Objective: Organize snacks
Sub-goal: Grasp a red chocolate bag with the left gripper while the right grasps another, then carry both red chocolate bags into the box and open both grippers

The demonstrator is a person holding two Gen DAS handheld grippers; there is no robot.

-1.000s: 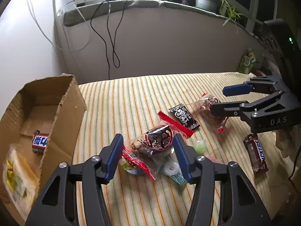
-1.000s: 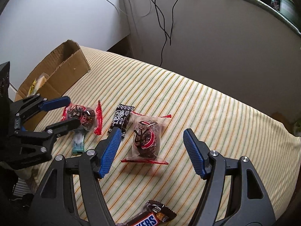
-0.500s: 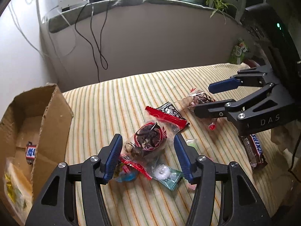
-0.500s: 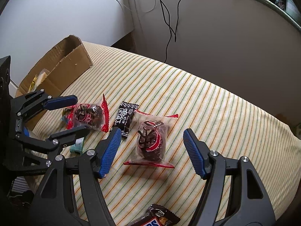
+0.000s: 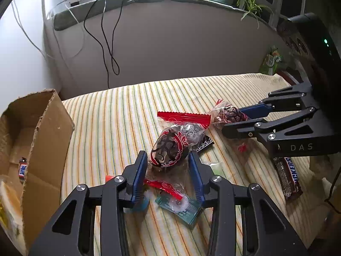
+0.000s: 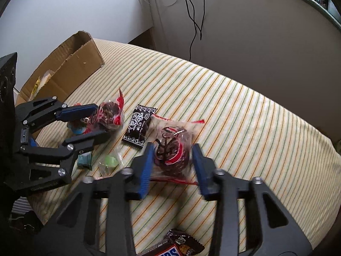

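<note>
Clearly, a clear red-edged snack bag is clamped between the blue pads of the left tongs, lifted just above a teal mint wrapper on the striped bed cover. A second bag of the same kind is pinched by the right tongs, its lower edge seen against the cover; whether it touches cannot be told. "DAS" is printed in pale letters on the right tongs' body. A brown bar marked "SNICKERS" lies beside that body, on the side away from the cardboard box. A black sachet with white characters lies between the two bags. Inside the box a small blue-labelled bar is seen, its writing too small to read.
</note>
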